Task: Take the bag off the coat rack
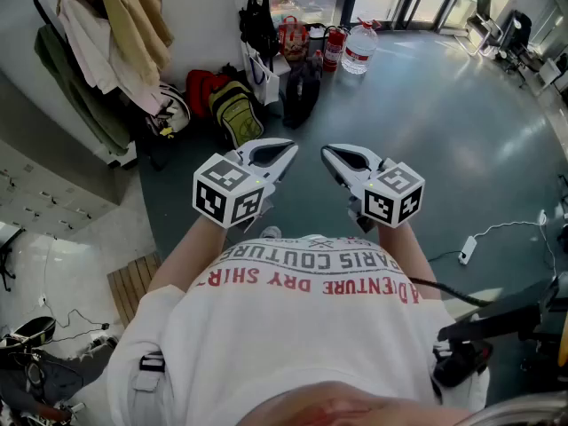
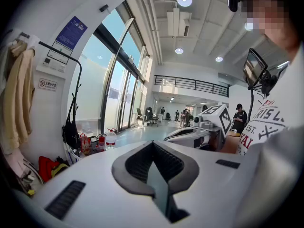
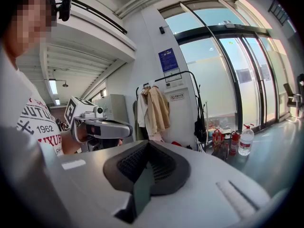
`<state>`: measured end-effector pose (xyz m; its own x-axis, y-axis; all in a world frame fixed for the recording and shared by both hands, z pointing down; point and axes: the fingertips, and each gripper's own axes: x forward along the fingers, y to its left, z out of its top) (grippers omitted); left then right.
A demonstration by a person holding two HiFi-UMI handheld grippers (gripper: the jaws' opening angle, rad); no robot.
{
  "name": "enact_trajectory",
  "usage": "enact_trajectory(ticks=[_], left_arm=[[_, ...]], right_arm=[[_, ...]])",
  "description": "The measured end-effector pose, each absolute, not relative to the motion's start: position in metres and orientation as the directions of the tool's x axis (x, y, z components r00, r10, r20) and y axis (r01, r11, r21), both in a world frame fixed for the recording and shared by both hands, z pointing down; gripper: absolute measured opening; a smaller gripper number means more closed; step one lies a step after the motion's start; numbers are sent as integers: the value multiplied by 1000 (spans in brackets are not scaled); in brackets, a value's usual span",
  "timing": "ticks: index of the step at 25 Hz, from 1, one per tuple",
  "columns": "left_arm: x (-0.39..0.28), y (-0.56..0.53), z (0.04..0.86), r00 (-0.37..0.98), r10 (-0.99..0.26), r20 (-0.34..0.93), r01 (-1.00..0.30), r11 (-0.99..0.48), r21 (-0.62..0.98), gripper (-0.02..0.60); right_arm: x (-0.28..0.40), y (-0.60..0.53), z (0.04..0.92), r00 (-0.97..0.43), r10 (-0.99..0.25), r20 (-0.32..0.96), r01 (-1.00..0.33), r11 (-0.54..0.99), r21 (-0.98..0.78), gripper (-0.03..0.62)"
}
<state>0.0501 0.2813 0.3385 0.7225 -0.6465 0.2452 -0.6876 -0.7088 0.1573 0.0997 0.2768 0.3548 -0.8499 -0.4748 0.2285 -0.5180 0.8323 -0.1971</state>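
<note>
tongs side by side in front of the white shirt [image 1: 311, 327], tips aimed slightly down at the far wall. left tongs [image 1: 286, 149] pressed together, nothing pinched. right tongs [image 1: 328, 153] pressed together too, empty, near the left pair but not touching. black bag [image 1: 258, 18] hanging by its straps on the coat rack [image 2: 78, 82] at the far edge of the floor [image 1: 426, 122], well apart from both tongs. beside it on the floor: red carrier bag [image 1: 292, 35], fire extinguisher [image 1: 333, 48], water bottle [image 1: 359, 48]. pale jackets [image 1: 133, 16] hanging further left.
</note>
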Motion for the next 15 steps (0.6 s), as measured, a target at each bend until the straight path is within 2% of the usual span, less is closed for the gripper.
enact_trajectory(ticks=[15], left_arm=[[60,298,339,735,-633,242,-675,-717,174,2]], right_arm=[[109,294,355,-850,-481,216,-521,827,-212,2]])
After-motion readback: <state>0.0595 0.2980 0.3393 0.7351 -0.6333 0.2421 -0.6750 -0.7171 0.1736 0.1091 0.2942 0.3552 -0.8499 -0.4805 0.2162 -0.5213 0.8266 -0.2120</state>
